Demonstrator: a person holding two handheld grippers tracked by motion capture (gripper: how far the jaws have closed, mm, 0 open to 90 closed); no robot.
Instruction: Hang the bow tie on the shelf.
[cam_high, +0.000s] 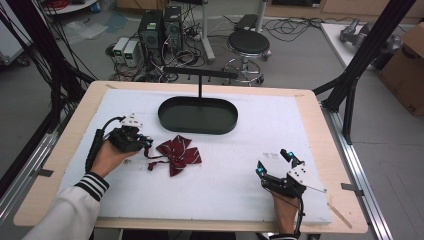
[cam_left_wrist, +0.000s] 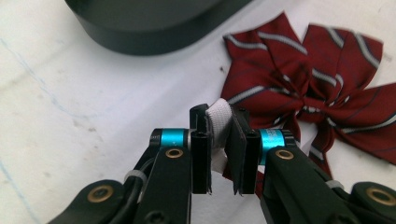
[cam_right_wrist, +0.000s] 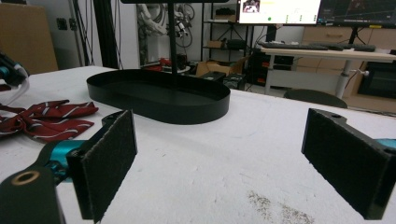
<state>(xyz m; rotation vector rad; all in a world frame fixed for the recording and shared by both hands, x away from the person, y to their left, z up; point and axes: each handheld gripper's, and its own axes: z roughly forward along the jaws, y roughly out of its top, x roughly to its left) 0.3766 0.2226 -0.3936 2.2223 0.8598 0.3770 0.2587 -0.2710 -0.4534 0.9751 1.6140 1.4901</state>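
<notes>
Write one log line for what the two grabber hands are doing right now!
left gripper: shut on white strap of bow tie | right gripper: open, holding nothing | black tray: holds nothing

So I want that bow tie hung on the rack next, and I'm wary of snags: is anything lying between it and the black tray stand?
Nothing visible does. The left gripper pinches the white strap of the bow tie; only bare white mat separates it from the tray stand. The right gripper is open, off to the side.
</notes>
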